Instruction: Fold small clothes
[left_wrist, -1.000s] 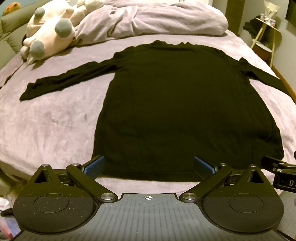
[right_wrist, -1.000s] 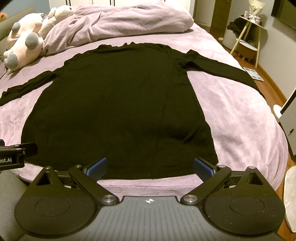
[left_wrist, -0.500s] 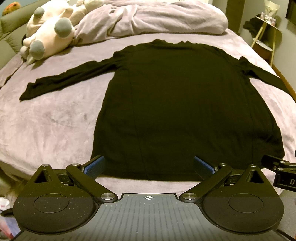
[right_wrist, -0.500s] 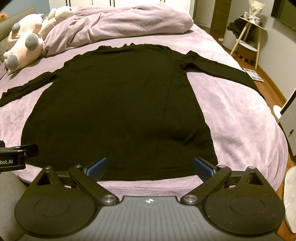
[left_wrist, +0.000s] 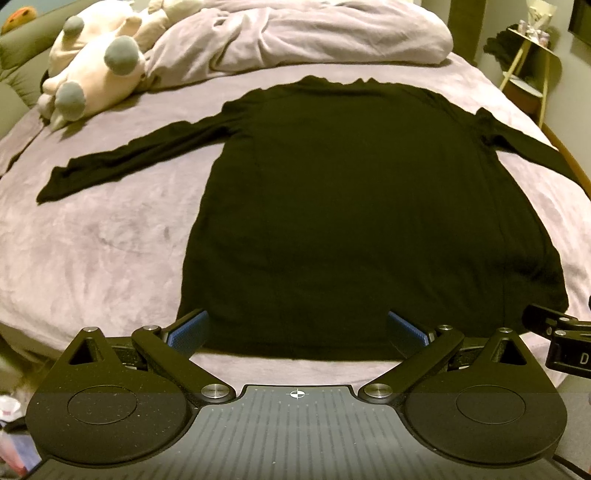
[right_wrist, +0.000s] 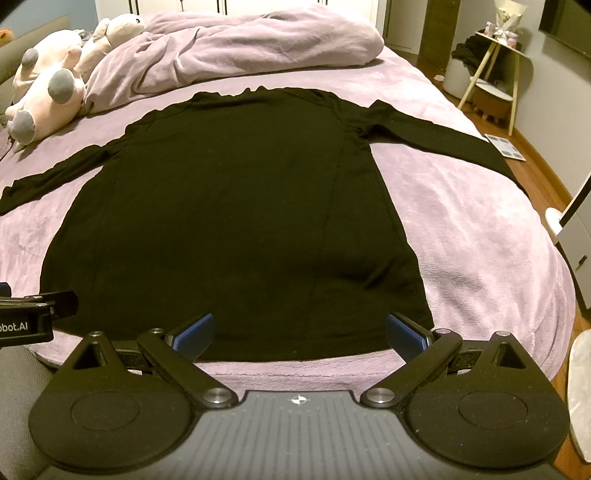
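My left gripper (left_wrist: 295, 328) and right gripper (right_wrist: 300, 328), jaws spread and empty, hover at the hem of a flat black shirt (left_wrist: 354, 206) on the bed (left_wrist: 103, 251), ready to fold.

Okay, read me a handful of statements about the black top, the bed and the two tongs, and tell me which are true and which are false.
1. The black top lies spread flat on the bed. True.
2. The left tongs are clamped on the hem. False: they are open, holding nothing.
3. Both sleeves are folded across the body. False: each sleeve stretches out sideways.
4. The right tongs are open. True.
5. A plush toy lies near the bunched blanket. True.
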